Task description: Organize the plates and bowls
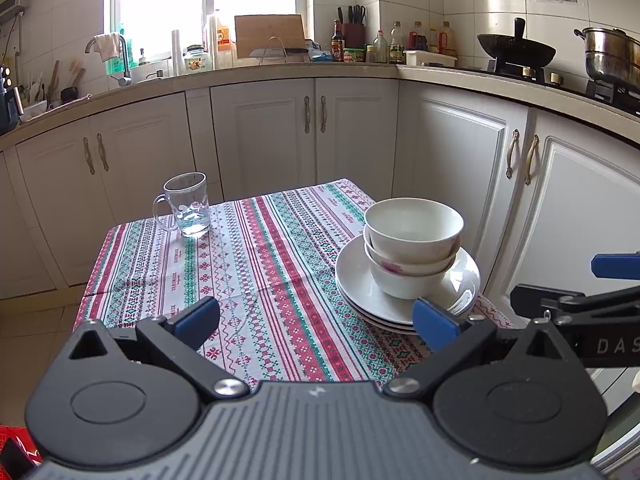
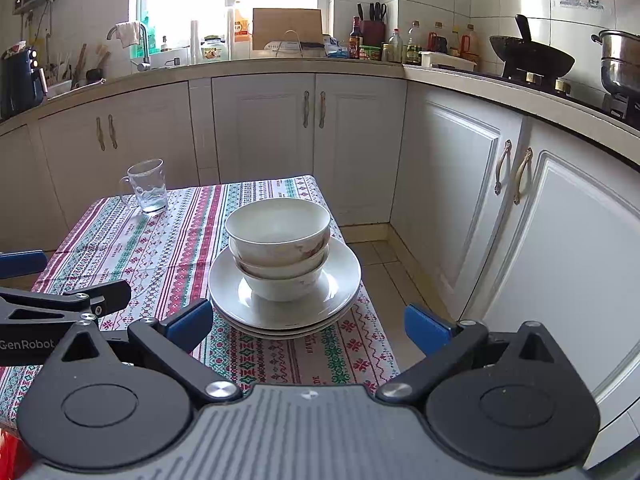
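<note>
Grippers first: the left gripper (image 1: 316, 320) and right gripper (image 2: 308, 326) both hang with jaws spread wide, grasping nothing. Just beyond, 3 nested bowls (image 2: 278, 236) sit on stacked plates (image 2: 344, 276) at the tablecloth's (image 1: 256, 264) right edge; a glass mug (image 1: 188, 210) stands far left.

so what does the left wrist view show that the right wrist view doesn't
Only the left wrist view: the left tool, open, over bare tablecloth. Only the right wrist view: the right tool, open, in front of the plates, plus floor tiles. Both: three nested bowls on stacked plates, and the glass mug.
</note>
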